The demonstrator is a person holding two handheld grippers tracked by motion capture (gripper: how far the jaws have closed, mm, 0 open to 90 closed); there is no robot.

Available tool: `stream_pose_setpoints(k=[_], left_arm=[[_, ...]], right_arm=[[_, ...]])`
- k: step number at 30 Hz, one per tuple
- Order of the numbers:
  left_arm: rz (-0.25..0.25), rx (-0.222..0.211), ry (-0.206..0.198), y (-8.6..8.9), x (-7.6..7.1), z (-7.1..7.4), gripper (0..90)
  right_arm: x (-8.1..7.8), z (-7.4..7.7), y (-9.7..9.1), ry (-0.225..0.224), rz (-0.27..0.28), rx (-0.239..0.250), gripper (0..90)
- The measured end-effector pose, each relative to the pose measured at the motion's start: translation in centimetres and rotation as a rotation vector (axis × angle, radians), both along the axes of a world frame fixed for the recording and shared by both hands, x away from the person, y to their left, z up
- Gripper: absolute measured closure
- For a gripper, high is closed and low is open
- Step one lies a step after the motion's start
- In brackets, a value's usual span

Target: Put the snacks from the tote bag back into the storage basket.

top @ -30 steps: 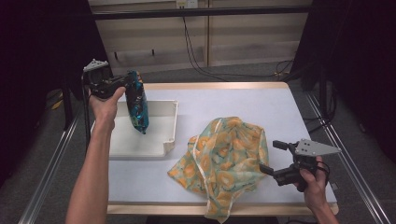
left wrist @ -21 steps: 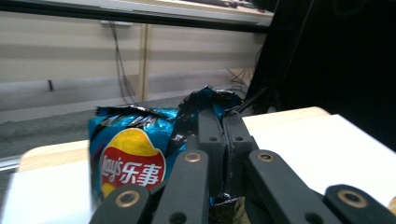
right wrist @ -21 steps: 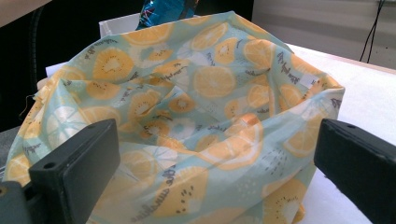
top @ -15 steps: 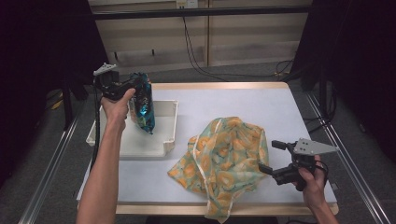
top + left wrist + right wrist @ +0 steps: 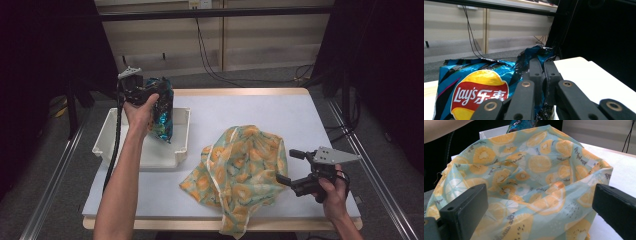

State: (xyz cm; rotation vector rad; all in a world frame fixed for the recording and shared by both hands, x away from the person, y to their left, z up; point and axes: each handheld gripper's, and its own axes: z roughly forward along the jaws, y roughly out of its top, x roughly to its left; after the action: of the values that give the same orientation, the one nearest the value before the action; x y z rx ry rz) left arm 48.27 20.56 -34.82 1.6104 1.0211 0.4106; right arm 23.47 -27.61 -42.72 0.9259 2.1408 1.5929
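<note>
Left claw point(image 5: 159, 100): clamped tight on the top edge of the Lay's chip bag point(image 5: 162, 111), held over the white tray point(image 5: 112, 137), far left.
Right claw point(image 5: 289, 167): spread wide, nothing gripped, beside the orange-print cloth point(image 5: 240, 172) on the surface point(image 5: 260, 107).

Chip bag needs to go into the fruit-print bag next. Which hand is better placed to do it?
Left. Its gripper is already shut on the chip bag above the white tray. The right gripper waits open beside the fruit-print bag, holding nothing.

Bright tabletop, dark surround — soft focus
</note>
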Motion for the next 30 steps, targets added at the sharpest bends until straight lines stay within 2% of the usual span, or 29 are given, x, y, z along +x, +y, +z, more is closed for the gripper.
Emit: stream_pose_setpoints(k=[1, 2, 4, 6, 9, 10, 16, 24, 30], left_arm=[[-0.005, -0.012, 0.003, -0.2, 0.0, 0.0, 87.3], [-0.011, -0.001, -0.001, -0.3, 0.1, -0.1, 87.2], [-0.012, -0.012, 0.000, -0.6, 0.1, -0.2, 87.2], [-0.019, 0.001, 0.005, -1.0, 0.3, -0.5, 86.9], [-0.027, -0.015, 0.010, -1.5, 0.5, -0.8, 86.6], [-0.035, -0.007, 0.010, -1.6, 0.5, -0.9, 86.7], [-0.046, -0.005, 0.011, -2.4, 0.7, -0.8, 86.6], [-0.049, -0.029, 0.010, -2.5, 1.0, -1.1, 85.2], [-0.064, -0.009, 0.006, -2.5, 0.8, -1.0, 84.2]], right_arm=[[0.0, 0.0, 0.0, 0.000, -0.001, -0.001, 0.0], [0.0, 0.0, 0.0, -0.002, 0.001, 0.000, 0.0], [0.0, 0.0, -0.1, -0.002, -0.003, 0.001, 0.0], [0.0, 0.1, -0.1, -0.006, -0.003, 0.006, 0.0], [0.0, 0.1, -0.1, -0.006, -0.001, 0.002, 0.0], [0.0, 0.0, 0.0, -0.003, -0.004, 0.001, 0.0], [-0.3, -0.1, 0.2, 0.002, 0.001, -0.005, 0.0], [-0.5, 0.0, 0.4, -0.001, -0.004, -0.010, 0.0], [-0.4, -0.2, 0.4, 0.008, 0.001, -0.011, 0.0]])
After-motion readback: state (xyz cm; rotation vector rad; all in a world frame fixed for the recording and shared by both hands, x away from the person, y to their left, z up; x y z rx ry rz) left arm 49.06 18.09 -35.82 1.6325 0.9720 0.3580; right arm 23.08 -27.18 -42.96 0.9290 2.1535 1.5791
